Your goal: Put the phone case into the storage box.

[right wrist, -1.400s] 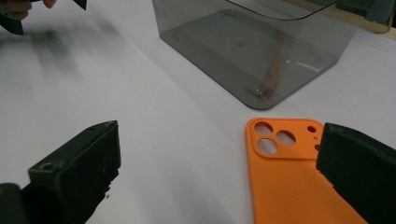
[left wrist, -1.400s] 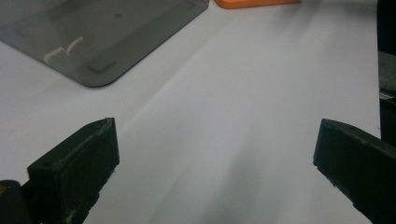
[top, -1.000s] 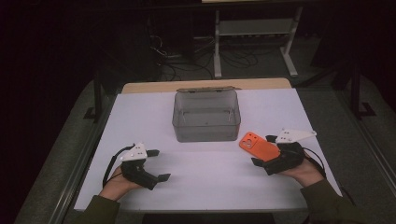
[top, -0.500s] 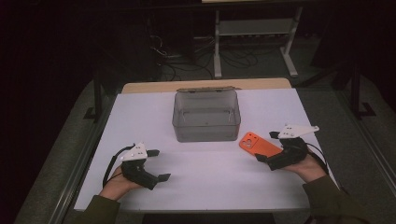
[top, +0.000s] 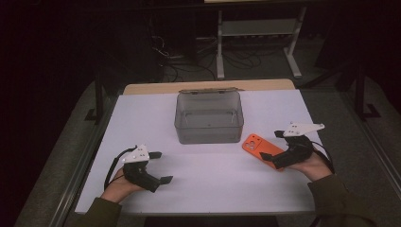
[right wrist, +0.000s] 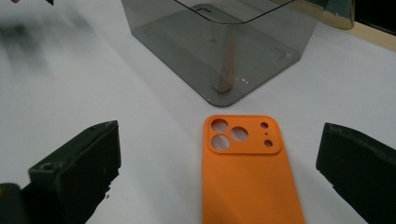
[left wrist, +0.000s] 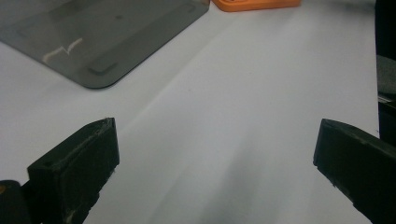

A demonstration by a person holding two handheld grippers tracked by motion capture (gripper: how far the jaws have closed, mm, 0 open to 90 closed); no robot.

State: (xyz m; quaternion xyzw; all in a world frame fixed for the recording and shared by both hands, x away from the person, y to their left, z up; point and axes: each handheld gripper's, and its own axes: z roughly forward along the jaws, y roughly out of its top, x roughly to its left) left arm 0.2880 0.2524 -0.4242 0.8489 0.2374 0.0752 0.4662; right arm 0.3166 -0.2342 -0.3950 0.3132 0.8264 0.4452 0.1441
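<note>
Right gripper (top: 274, 147) back, phone case (top: 258, 149) lengthwise between jaws

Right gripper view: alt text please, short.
An orange phone case lies flat, camera cutouts up, on the white table between the open jaws of the right gripper, untouched. Beyond it stands a clear grey box.

Orange phone case (right wrist: 247, 172) flat, camera-side up

Lab or workshop: cables (top: 189, 56) on floor, metal stand (top: 257, 28), dark surroundings.
</note>
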